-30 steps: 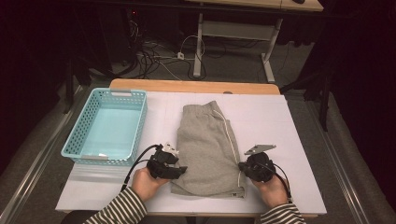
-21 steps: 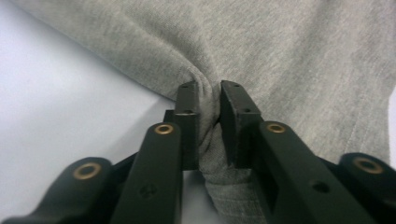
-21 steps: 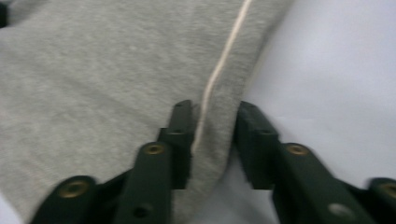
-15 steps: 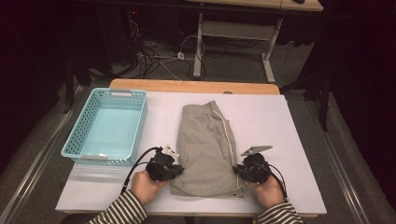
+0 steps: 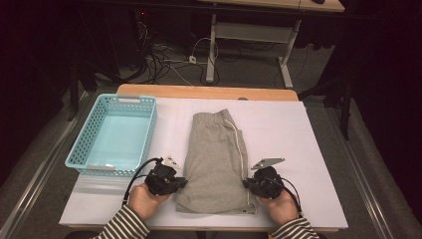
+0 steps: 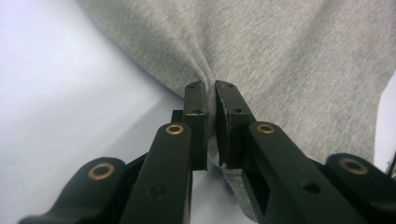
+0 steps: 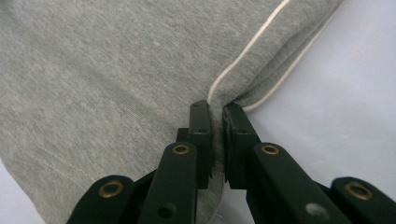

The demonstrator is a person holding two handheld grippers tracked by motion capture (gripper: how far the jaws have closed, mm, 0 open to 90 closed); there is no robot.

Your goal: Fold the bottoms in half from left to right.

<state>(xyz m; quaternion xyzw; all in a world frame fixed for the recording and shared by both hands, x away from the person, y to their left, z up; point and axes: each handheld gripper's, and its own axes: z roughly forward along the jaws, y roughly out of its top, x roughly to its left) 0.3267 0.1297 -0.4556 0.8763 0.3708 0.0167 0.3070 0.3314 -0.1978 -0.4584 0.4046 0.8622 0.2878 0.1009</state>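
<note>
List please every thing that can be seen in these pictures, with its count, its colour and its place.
shorts: one pair, grey with a white side stripe, folded flat in the middle of the table, both near edges pinched by the grippers.
basket: one, light blue plastic mesh, on the table to the left of the shorts, nothing inside.
table: one, white top with a wooden strip along the far edge.
desk frame: one, pale metal legs, on the floor behind the table.
cables: several, dark and white, on the floor behind the table.
left gripper: one, black, shut on the left edge of the shorts.
right gripper: one, black, shut on the right edge at the stripe.
sleeves: two, black and white striped, bottom edge.
</note>
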